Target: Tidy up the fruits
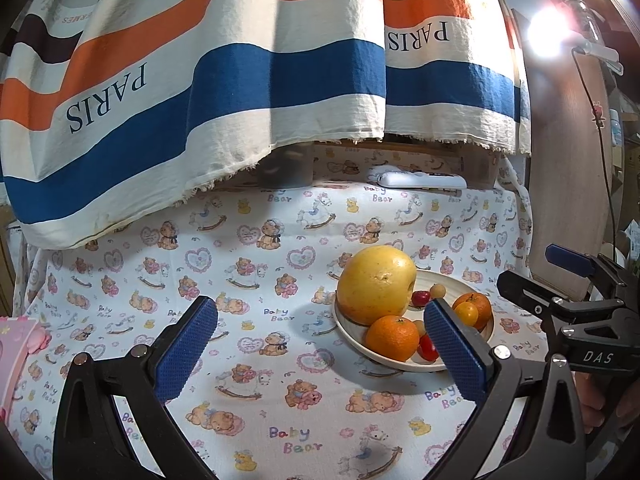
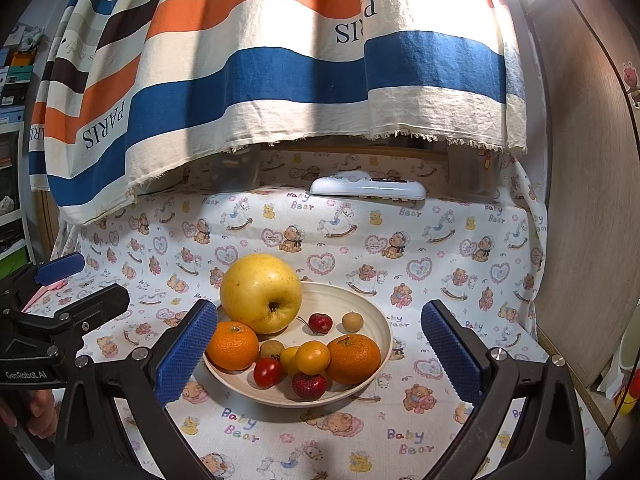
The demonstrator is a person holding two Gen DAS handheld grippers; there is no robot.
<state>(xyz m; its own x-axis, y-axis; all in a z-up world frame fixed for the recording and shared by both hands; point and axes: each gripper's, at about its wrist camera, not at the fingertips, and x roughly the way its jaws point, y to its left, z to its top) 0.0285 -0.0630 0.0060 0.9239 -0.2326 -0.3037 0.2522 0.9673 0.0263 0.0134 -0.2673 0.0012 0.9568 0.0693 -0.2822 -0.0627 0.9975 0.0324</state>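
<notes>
We've got both tongs spread wide and holding nothing. The left tongs (image 1: 320, 352) hover over the surface (image 1: 280, 400), which is covered in a teddy-bear print cloth, and the cream plate (image 1: 440, 278) sits off at about 2 o'clock from them. The right tongs (image 2: 320, 348) are lined up straight on the plate (image 2: 360, 300), which fills the gap between the blue pads from that view.

All the fruit is on the plate. In the right wrist view the big yellow apple (image 2: 261, 292) sits at the plate's 10 o'clock, touching an orange mandarin (image 2: 232, 345) at 8 o'clock. A second mandarin (image 2: 353, 358) is at 4 o'clock, with a yellow tomato (image 2: 313, 357) right against it. A red cherry tomato (image 2: 267, 372) and a strawberry-looking red fruit (image 2: 309, 385) sit near 6 o'clock. A small red fruit (image 2: 320, 322) and a little tan round one (image 2: 352, 321) lie near the middle, slightly apart.

At 12 o'clock, well behind the plate, a white remote (image 2: 367, 190) lies under the hem of a striped "PARIS" cloth (image 2: 280, 80).
</notes>
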